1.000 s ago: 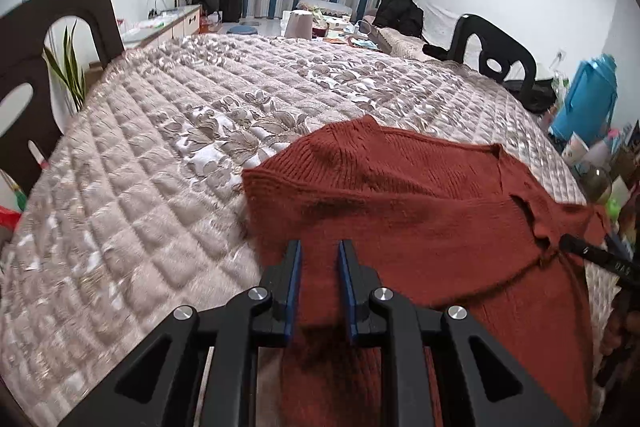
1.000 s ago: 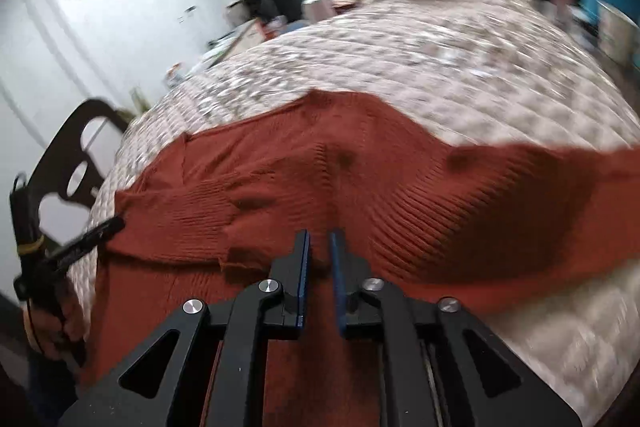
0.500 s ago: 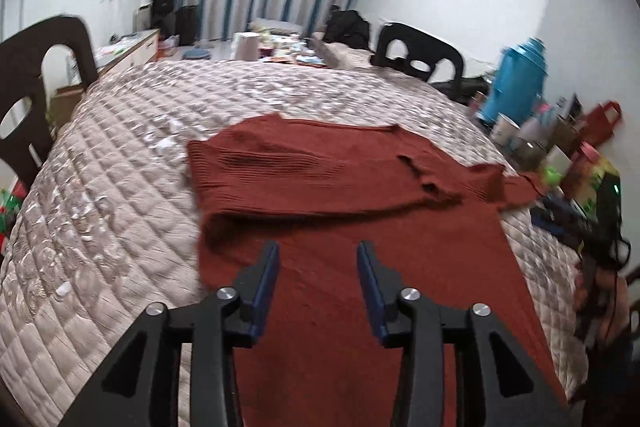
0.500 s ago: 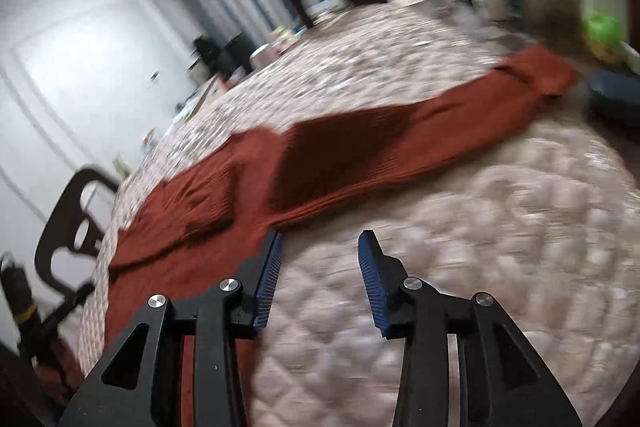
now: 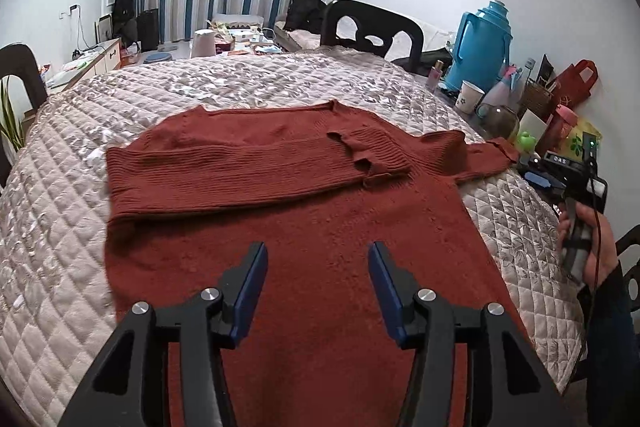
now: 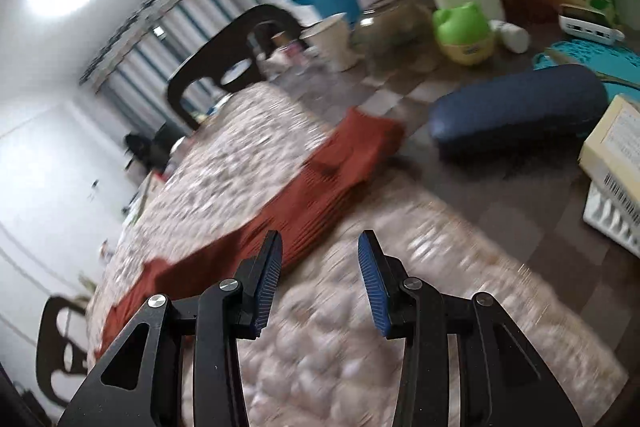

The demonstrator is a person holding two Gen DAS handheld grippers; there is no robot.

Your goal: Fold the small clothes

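Observation:
A rust-red knitted sweater lies flat on the quilted table cover. Its left sleeve is folded across the chest, and the right sleeve stretches out to the right. My left gripper hovers above the sweater's lower body with its jaws opening and nothing between them. My right gripper is open and empty over the quilt, just right of the outstretched sleeve, whose cuff reaches the cover's edge. In the left wrist view a hand holds the right gripper's handle at the far right.
Right of the cover the bare table holds a blue thermos, a white cup, a green frog toy, a dark blue case and boxes. Dark chairs stand around the table.
Both grippers let go of the sweater and opened. The left one drew back over the sweater's body. The right one swung right, along the outstretched sleeve toward its cuff.

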